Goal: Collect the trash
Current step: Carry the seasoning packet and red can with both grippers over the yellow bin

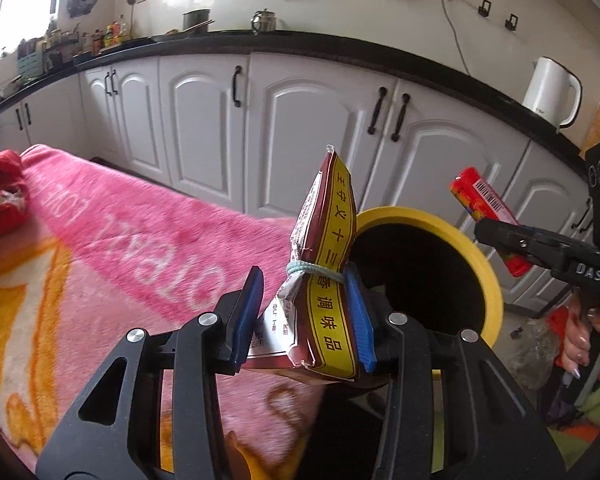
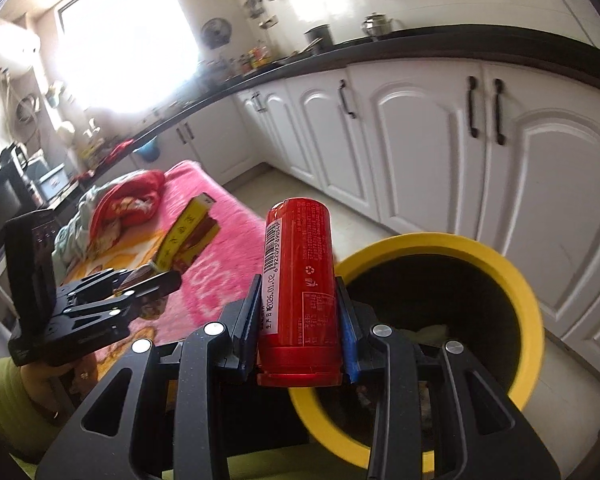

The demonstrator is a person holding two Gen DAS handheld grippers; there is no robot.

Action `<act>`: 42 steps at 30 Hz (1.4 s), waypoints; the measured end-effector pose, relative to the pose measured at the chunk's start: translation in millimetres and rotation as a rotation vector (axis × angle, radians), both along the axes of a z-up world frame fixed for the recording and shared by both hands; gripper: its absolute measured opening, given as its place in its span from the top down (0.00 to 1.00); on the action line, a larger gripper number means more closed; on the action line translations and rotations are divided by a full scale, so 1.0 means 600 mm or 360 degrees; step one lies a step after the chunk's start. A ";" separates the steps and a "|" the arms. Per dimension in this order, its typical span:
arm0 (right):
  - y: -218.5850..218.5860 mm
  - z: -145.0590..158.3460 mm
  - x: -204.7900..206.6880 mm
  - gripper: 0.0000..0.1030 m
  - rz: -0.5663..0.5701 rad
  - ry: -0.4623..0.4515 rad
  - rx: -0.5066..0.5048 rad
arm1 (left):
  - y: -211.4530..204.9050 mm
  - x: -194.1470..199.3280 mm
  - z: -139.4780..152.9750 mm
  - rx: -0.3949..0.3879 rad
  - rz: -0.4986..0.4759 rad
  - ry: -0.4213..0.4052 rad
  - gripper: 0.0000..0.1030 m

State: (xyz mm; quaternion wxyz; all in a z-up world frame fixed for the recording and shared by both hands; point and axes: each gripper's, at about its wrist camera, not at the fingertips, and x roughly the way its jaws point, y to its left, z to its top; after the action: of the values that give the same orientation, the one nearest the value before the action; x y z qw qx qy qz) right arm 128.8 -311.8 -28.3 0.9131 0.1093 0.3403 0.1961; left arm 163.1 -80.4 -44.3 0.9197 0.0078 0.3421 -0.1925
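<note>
Bin (image 2: pixel 516 280): on floor, right of blanket (image 1: pixel 140 240), before cabinets (image 1: pixel 308 128). Packet (image 1: pixel 324 280) and can (image 2: pixel 300 296): near its rim. Kettle (image 1: pixel 552 92): on counter (image 1: pixel 340 46) behind.

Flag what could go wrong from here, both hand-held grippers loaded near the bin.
1. The seasoning packet touches the left hand-held gripper mainly at its right pad, with a gap at the other pad, so it may slip before reaching the yellow-rimmed bin.
2. The red can stands upright in the right hand-held gripper, beside the rim rather than over the opening; released now, it could fall outside.
3. Both hand-held grippers converge on one opening and could collide.
</note>
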 end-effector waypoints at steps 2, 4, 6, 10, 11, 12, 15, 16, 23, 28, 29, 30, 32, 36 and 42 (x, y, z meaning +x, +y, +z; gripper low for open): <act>-0.016 -0.002 -0.004 0.69 -0.0040 -0.0003 0.0009 | -0.016 -0.001 0.006 -0.0012 -0.0024 -0.0013 0.68; -0.035 -0.002 -0.008 0.69 -0.0086 -0.0009 0.0019 | -0.032 -0.001 0.011 -0.0031 -0.0048 -0.0015 0.68; -0.053 -0.002 -0.013 0.69 -0.0125 -0.0018 0.0023 | -0.046 -0.002 0.014 -0.0043 -0.0068 -0.0015 0.68; -0.084 -0.004 -0.020 0.69 -0.0191 -0.0021 0.0037 | -0.074 -0.001 0.021 -0.0075 -0.0104 -0.0013 0.68; -0.087 -0.006 -0.022 0.69 -0.0204 -0.0021 0.0034 | -0.082 0.001 0.023 -0.0085 -0.0114 -0.0011 0.68; -0.094 -0.008 -0.024 0.69 -0.0222 -0.0023 0.0032 | -0.091 0.003 0.025 -0.0094 -0.0128 -0.0009 0.68; -0.105 -0.013 -0.030 0.69 -0.0251 -0.0019 0.0026 | -0.115 0.009 0.032 -0.0110 -0.0159 -0.0011 0.68; -0.109 -0.016 -0.031 0.69 -0.0260 -0.0016 0.0021 | -0.123 0.011 0.033 -0.0112 -0.0168 -0.0010 0.68; -0.129 -0.030 -0.037 0.69 -0.0301 0.0000 0.0015 | -0.169 0.027 0.036 -0.0115 -0.0215 0.0000 0.68; -0.136 -0.042 -0.039 0.69 -0.0328 0.0024 0.0009 | -0.190 0.045 0.031 -0.0115 -0.0229 0.0028 0.68; -0.138 -0.047 -0.038 0.69 -0.0332 0.0037 0.0017 | -0.194 0.049 0.029 -0.0114 -0.0229 0.0037 0.68; -0.139 -0.053 -0.037 0.69 -0.0335 0.0052 0.0020 | -0.198 0.053 0.027 -0.0110 -0.0228 0.0045 0.68; -0.140 -0.062 -0.037 0.69 -0.0339 0.0072 0.0023 | -0.203 0.060 0.024 -0.0098 -0.0229 0.0055 0.68; -0.141 -0.077 -0.033 0.69 -0.0343 0.0108 0.0038 | -0.214 0.075 0.014 -0.0077 -0.0233 0.0090 0.68; -0.137 -0.099 -0.024 0.69 -0.0335 0.0166 0.0037 | -0.227 0.089 -0.005 -0.0064 -0.0249 0.0147 0.67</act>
State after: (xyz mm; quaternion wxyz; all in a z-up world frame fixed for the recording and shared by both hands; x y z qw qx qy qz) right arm 114.5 -393.7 -87.8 0.9084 0.1651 0.3717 0.0971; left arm 216.3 -216.4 -47.3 0.8851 0.0071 0.3786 -0.2707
